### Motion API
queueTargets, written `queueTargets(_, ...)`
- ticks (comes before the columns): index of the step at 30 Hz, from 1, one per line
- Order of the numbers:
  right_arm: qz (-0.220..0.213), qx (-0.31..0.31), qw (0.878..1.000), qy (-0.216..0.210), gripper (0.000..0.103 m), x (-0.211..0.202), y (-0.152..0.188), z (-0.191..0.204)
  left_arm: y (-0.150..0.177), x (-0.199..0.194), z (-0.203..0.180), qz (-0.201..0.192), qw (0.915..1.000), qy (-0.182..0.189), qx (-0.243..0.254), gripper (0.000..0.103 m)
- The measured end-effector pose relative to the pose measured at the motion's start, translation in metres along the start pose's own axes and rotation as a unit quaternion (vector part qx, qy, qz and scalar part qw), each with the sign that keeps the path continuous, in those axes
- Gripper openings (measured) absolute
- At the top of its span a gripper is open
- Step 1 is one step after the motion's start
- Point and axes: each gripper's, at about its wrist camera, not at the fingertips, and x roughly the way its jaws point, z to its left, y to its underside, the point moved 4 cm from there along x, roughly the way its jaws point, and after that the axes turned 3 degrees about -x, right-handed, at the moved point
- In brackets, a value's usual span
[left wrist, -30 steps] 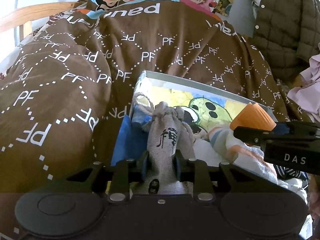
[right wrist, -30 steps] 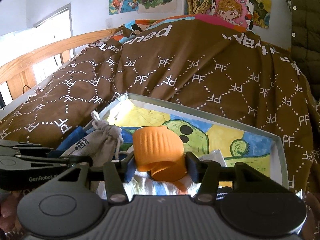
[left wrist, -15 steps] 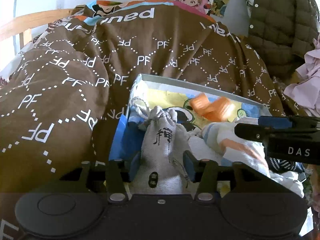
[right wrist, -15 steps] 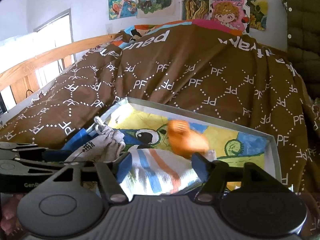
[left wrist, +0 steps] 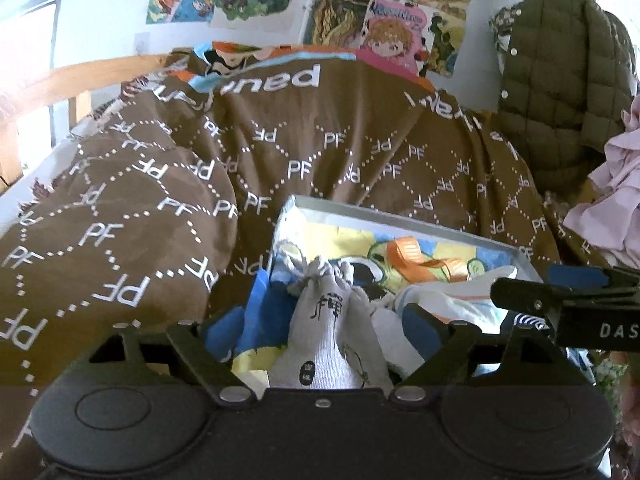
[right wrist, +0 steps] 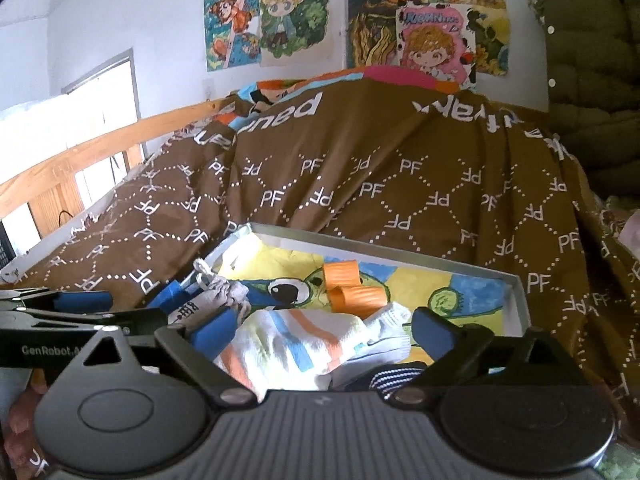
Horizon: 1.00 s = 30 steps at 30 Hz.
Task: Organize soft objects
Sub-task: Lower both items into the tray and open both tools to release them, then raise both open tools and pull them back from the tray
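Observation:
A shallow box (left wrist: 400, 222) (right wrist: 400, 246) with a cartoon picture inside lies on the bed. In it rests a grey drawstring pouch (left wrist: 332, 328) (right wrist: 218, 300), lying between the fingers of my left gripper (left wrist: 322, 326). The jaws are opening and the pads stand clear of the pouch. My right gripper (right wrist: 322, 328) is opening too, with nothing gripped. A striped white cloth (right wrist: 288, 340) (left wrist: 452, 304) lies below its fingers. An orange ribbed band (right wrist: 352, 288) (left wrist: 424, 260) lies loose farther in the box. Each gripper shows at the edge of the other's view.
A brown blanket (left wrist: 160, 200) printed with "PF" covers the bed around the box. A wooden bed rail (right wrist: 80, 160) runs on the left. An olive quilted jacket (left wrist: 560, 80) and pink cloth (left wrist: 616, 200) are on the right. Posters hang on the wall.
The left jaws spread off the grey pouch, which stayed in the box. The right jaws let go of the orange band, which dropped into the box. Both grippers drew back and up.

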Motion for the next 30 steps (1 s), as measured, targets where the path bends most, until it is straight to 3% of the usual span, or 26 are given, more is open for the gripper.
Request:
queueTargets(4, -0.012, 0.012, 1.000, 0.005, 0.102, -0.013, 0.000, -0.004, -0.002, -0.012, -0.002, -0.013, 0.9999, -0.006, -0.001, 0.097)
queueTargets(13, -0.022, 0.035, 0.999, 0.015, 0.103, -0.031, 0.004, -0.017, -0.005, -0.035, -0.009, -0.034, 0.9993, -0.010, 0.007, 0.102)
queueTargets(22, -0.029, 0.048, 0.998, 0.021, 0.103, -0.050, 0.013, -0.029, 0.001, -0.046, -0.022, -0.040, 0.9990, -0.012, 0.018, 0.102)
queueTargets(30, -0.033, 0.057, 0.997, 0.028, 0.103, -0.062, 0.021, -0.036, 0.005, -0.054, -0.029, -0.050, 0.9977, -0.042, 0.019, 0.102)
